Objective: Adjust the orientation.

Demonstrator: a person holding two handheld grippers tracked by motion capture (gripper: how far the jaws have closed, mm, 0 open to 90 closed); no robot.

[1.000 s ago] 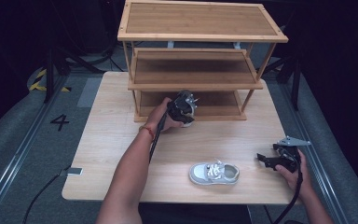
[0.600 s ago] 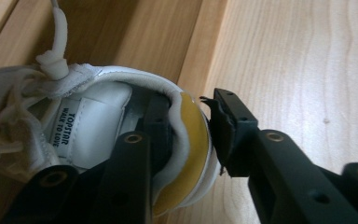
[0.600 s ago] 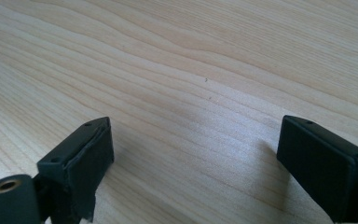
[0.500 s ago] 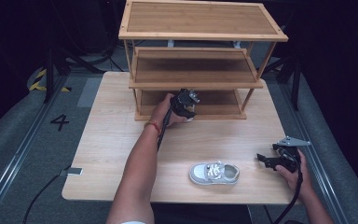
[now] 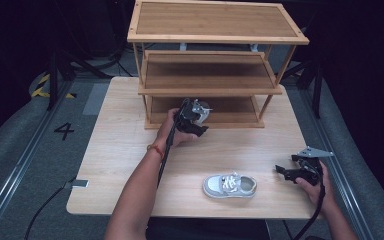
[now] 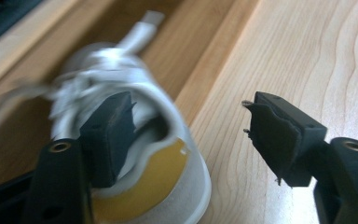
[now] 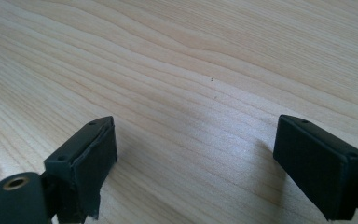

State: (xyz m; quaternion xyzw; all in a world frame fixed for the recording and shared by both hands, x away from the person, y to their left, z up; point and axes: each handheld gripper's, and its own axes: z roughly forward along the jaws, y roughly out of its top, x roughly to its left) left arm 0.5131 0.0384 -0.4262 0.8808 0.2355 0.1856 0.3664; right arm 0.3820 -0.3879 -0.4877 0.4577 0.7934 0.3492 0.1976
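shoe rack point(image 5: 215, 90) blocks table's point(image 5: 120, 150) far side, front open

Left tool point(image 5: 196, 117) at rack's point(image 5: 215, 90) bottom shelf; shoe point(image 5: 229, 185) on table point(image 5: 120, 150)

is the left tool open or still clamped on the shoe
Open: the left tool has just been opening; one jaw sits inside the white shoe, the other stands clear of it.

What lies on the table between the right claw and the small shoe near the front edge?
Nothing: in the high view the stretch of table between the right claw and the shoe is bare wood.
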